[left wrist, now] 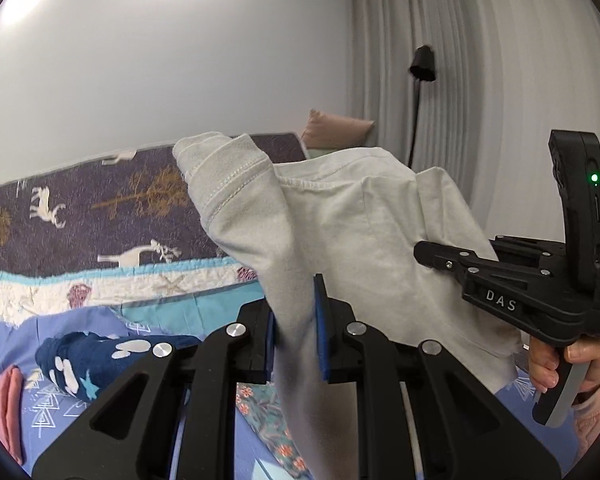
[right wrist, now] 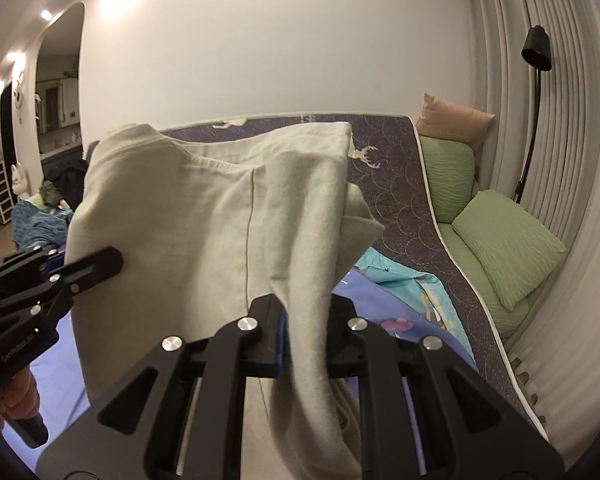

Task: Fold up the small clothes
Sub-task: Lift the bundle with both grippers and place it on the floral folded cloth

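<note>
Pale shirt held up between my two grippers

My left gripper (left wrist: 296,320) and right gripper (right wrist: 306,332) each pinch the shirt (left wrist: 352,232); it stretches sideways between them, hem hanging down.

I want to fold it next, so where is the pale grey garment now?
The pale grey garment hangs in the air above the bed, pinched between the left tongs and the right tongs.
</note>
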